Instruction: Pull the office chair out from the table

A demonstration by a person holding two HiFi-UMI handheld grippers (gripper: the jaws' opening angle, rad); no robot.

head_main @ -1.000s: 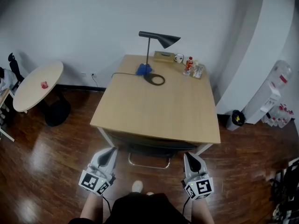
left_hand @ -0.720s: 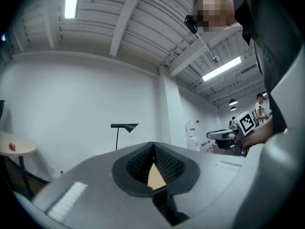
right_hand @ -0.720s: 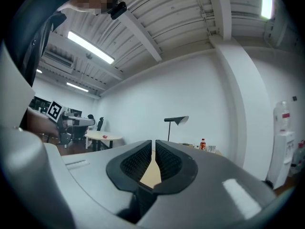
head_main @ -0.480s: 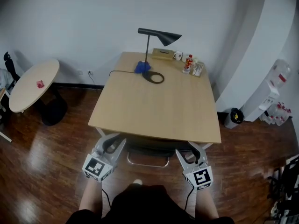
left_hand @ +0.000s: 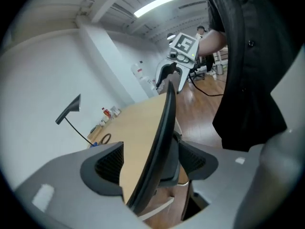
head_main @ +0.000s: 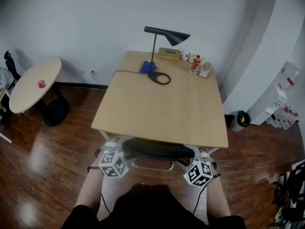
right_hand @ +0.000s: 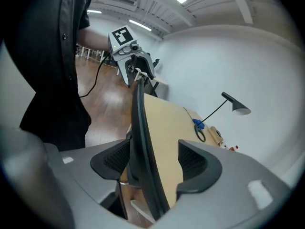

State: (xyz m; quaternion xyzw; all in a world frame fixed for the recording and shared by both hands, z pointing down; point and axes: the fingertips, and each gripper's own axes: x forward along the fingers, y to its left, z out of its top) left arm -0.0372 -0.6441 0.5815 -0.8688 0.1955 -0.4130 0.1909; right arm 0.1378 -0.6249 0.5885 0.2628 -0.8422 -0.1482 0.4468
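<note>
**Both grippers wide open around the chair's backrest**

My left gripper [left_hand: 148,162] stands with its jaws wide apart. They have just been opening, and the dark rim of the office chair [head_main: 155,148] runs between them. In the left gripper view there is a clear gap between the rim and the pad on the table side. The other pad sits close to the rim, and I cannot tell whether it touches.

My right gripper [right_hand: 153,165] is the same. Its jaws have just been opening and now stand wide, with the backrest rim passing between them. There is space on both sides, so nothing is clamped.

From the head view, the chair is tucked under the near edge of the wooden table [head_main: 162,104], with only the top of its backrest showing in front of that edge. My left gripper is at the backrest's left end and my right gripper at its right end, both angled downward.

A black desk lamp [head_main: 166,34] stands at the table's far side among a few small items. A round table [head_main: 33,85] stands well apart on the left, on the dark wood floor [head_main: 47,166].
</note>
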